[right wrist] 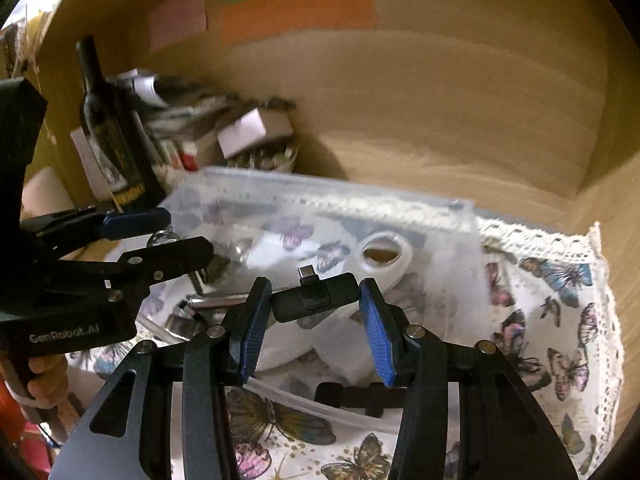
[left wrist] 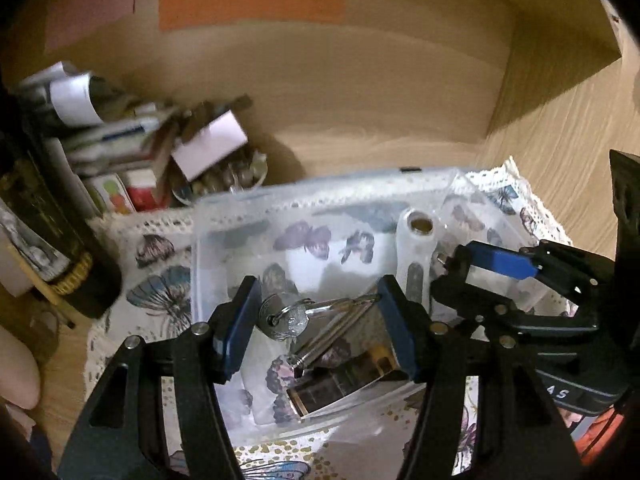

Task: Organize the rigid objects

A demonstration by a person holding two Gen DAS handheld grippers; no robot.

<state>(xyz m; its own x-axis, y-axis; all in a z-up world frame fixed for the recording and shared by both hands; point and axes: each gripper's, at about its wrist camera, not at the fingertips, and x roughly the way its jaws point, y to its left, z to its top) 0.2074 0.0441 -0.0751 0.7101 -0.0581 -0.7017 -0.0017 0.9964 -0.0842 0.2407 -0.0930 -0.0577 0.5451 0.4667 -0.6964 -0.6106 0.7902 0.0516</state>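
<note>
A clear plastic box [left wrist: 224, 216] stands on a butterfly cloth [left wrist: 160, 288]. My left gripper [left wrist: 316, 308] hangs over the box, shut on a bunch of keys [left wrist: 320, 312] with a lock cylinder and ring. A metal-capped rectangular piece [left wrist: 344, 384] lies on the box floor under it. A white plastic tool with a round hole [left wrist: 418, 236] lies in the box too. My right gripper [right wrist: 314, 300] is shut on a small black USB-C adapter [right wrist: 314, 298], held over the box [right wrist: 320, 200]. Each gripper shows in the other's view: the right [left wrist: 480, 264], the left [right wrist: 160, 236].
A dark wine bottle [right wrist: 104, 120] and a pile of small boxes and papers [left wrist: 132, 148] stand at the back left. A wooden back wall with coloured paper strips [left wrist: 252, 0] and a wooden side panel [left wrist: 560, 60] close in the space.
</note>
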